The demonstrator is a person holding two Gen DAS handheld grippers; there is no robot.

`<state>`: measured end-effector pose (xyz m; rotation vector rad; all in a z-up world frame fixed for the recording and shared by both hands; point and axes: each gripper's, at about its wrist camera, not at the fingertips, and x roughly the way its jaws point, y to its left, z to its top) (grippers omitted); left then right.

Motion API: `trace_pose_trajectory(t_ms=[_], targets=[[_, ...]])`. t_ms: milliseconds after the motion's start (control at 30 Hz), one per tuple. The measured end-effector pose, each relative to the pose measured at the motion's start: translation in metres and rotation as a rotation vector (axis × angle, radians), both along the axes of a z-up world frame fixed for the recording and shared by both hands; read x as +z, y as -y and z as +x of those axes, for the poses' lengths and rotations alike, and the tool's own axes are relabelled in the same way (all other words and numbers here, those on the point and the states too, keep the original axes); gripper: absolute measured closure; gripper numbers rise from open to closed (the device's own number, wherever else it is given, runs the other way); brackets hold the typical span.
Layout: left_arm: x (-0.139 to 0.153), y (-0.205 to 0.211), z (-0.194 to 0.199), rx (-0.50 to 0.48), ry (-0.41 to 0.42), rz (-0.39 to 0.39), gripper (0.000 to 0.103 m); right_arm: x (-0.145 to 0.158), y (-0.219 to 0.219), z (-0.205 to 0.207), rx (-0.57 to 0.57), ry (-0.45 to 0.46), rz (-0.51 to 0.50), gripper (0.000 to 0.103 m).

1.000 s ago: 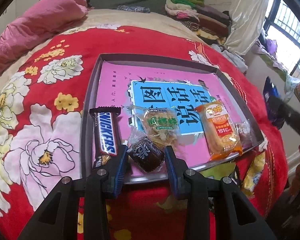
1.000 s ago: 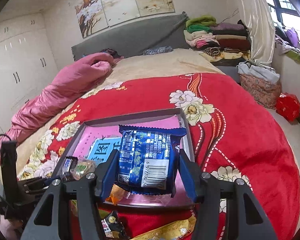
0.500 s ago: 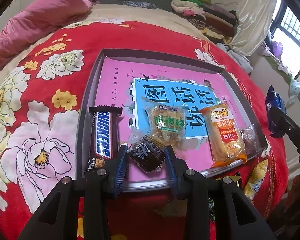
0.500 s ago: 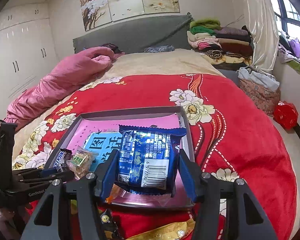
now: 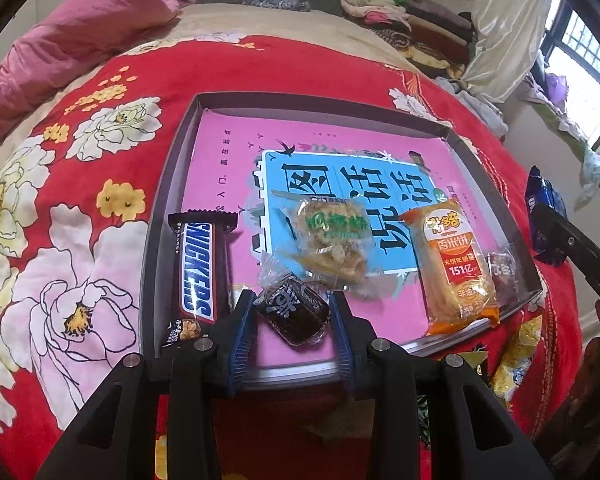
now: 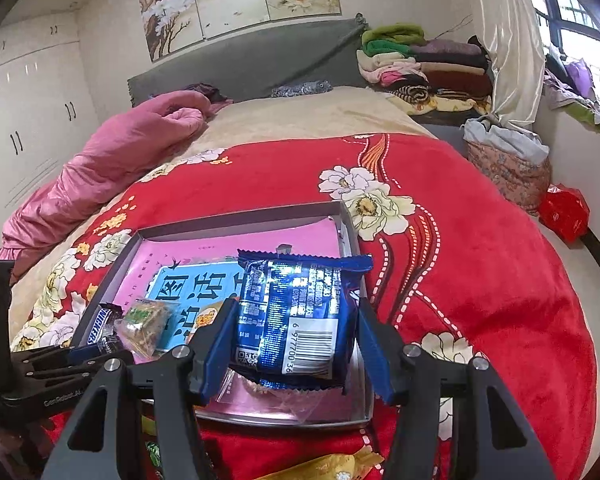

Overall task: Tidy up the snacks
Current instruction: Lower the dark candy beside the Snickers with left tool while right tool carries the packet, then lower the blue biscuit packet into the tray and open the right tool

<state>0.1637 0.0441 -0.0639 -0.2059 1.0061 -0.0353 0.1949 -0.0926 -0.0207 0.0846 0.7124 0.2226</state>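
Tray (image 6: 350, 236) lies just below the right tongs (image 6: 294, 336) gripping the blue packet (image 6: 300, 316), while the left tongs (image 5: 292, 316) pinch the dark candy (image 5: 292, 308).

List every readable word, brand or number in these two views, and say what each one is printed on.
"SNICKERS": chocolate bar in the tray.
"151亿" and "香米饼": orange rice-cracker pack.
"图", "话", "活": blue panel of the pink sheet lining the tray.
"6 977700 36" (cut off): barcode on the blue packet in the right gripper.
"GenRobot.AI", partly: left gripper body.
Green-label pastry and dark sweet between the left fingers: unreadable.
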Motion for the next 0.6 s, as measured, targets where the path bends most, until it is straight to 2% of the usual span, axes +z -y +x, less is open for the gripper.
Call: trace_pose_trajectory(t_ms=[300, 600], targets=[[0.000, -0.001, 0.000, 0.016, -0.009, 0.003, 0.065, -0.003, 0.003, 0.003, 0.013, -0.024, 0.033, 0.045], [0.000, 0.000, 0.001, 0.011, -0.013, 0.003, 0.065, -0.011, -0.002, 0.010, 0.021, -0.055, 0.002, 0.045]])
